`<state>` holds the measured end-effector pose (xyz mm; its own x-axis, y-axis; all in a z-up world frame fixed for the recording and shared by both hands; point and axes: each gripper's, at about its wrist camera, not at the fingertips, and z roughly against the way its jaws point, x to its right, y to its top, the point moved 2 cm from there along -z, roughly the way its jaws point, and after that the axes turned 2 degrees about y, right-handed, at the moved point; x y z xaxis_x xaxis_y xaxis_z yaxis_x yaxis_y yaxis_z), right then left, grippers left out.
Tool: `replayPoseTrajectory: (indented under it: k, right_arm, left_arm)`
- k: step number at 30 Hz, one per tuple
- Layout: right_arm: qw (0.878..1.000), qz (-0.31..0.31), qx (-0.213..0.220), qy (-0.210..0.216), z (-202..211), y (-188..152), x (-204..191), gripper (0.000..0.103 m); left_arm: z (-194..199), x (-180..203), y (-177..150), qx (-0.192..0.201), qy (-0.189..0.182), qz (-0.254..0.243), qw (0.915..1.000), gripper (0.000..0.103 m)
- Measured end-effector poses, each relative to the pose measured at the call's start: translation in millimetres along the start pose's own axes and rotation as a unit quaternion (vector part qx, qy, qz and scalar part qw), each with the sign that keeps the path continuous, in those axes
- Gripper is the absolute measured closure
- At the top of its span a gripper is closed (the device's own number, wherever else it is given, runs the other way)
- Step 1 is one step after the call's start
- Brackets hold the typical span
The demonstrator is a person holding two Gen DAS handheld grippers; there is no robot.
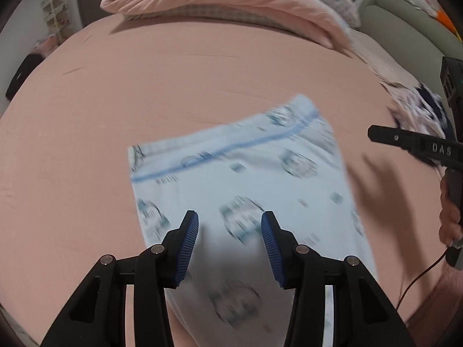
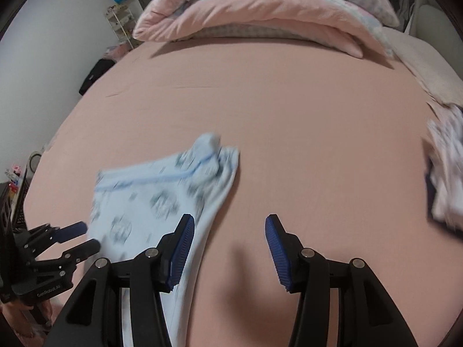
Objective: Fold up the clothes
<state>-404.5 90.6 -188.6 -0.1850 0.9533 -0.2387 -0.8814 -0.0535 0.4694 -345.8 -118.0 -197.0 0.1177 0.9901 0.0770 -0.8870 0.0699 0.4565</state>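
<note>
A light blue printed garment [image 1: 240, 179] with a blue stripe near its far edge lies folded flat on the pink bed sheet [image 1: 173, 86]. My left gripper [image 1: 230, 228] hovers open above its near part, nothing between the blue pads. In the right wrist view the same garment [image 2: 150, 199] lies to the left. My right gripper [image 2: 230, 231] stands open over bare sheet just right of the garment's edge. The left gripper [image 2: 86, 238] shows at the left, beside the cloth. The picture is blurred by motion.
A folded pink quilt and pillows [image 2: 260, 8] are heaped at the head of the bed. A white and dark patterned pile of clothes [image 2: 445, 173] lies at the right edge. A shelf rack [image 2: 120, 20] stands by the wall on the left.
</note>
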Motion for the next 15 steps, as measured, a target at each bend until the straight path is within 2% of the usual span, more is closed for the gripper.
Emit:
replayPoseTrajectory:
  k: [3, 6, 9, 11, 14, 15]
  right_arm:
    - [1.0, 0.007, -0.02, 0.019, -32.9, 28.5, -5.4, 0.052]
    - [0.998, 0.042, -0.031, 0.026, -52.0, 40.3, -28.8, 0.052]
    - [0.996, 0.076, -0.048, 0.007, -81.5, 45.7, -46.7, 0.052]
    - [0.993, 0.098, -0.062, -0.02, -100.9, 44.9, -52.1, 0.052]
    - [0.991, 0.102, -0.075, -0.036, -115.9, 40.7, -43.5, 0.052]
    - [0.992, 0.094, -0.077, -0.028, -117.4, 39.7, -37.0, 0.052]
  left_arm:
    - [-17.2, -15.7, 9.7, -0.007, -0.004, 0.023, 0.9997, 0.061]
    - [-28.5, -24.2, 17.0, -0.015, -0.002, 0.042, 0.999, 0.061]
    - [-28.5, -24.5, 22.8, -0.004, -0.003, 0.035, 0.9994, 0.061]
    - [-29.3, -25.1, 25.2, 0.001, -0.003, 0.031, 0.9995, 0.061]
    - [-41.9, -34.1, 17.8, -0.018, 0.006, 0.034, 0.9992, 0.061]
    - [-44.9, -36.5, 14.9, -0.023, 0.006, 0.032, 0.9992, 0.061]
